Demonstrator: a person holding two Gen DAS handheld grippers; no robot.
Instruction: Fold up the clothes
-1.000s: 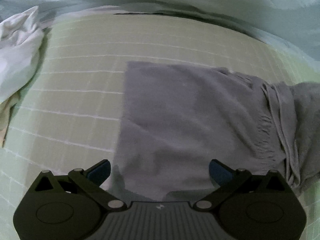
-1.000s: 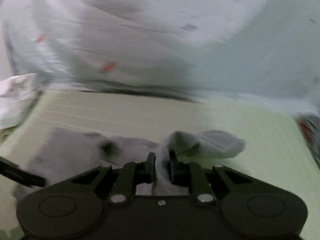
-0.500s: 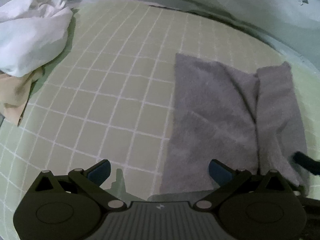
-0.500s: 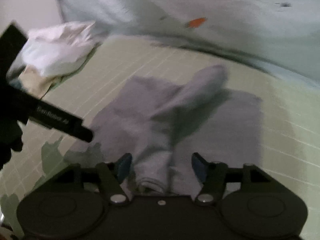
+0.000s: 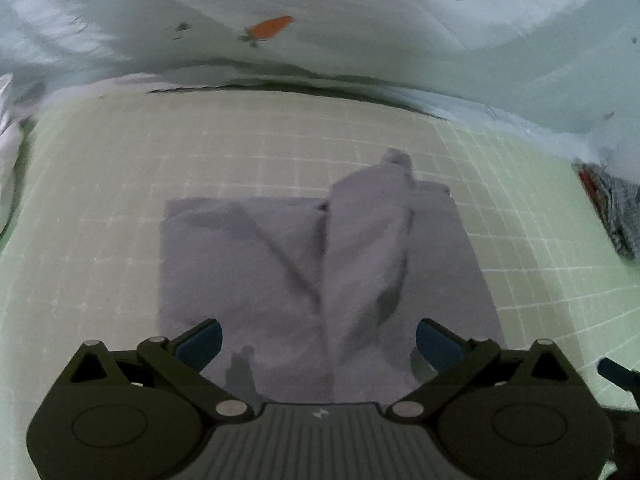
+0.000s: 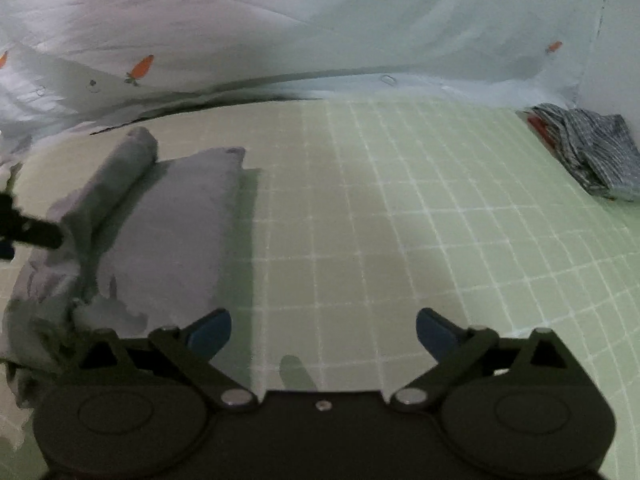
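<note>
Grey garment (image 5: 320,272): partly folded, ridge off-centre. Left gripper (image 5: 318,344), right gripper (image 6: 324,332): jaws wide, empty. Flatten ridge, align edges.

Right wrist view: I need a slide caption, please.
Open right claw over the green grid sheet, the grey garment lying to its left, striped clothes at far right.

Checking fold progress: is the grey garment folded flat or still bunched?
Partly folded, not flat. The grey garment lies as a rough rectangle on the green grid mat, but a raised, rolled ridge runs along it.
</note>
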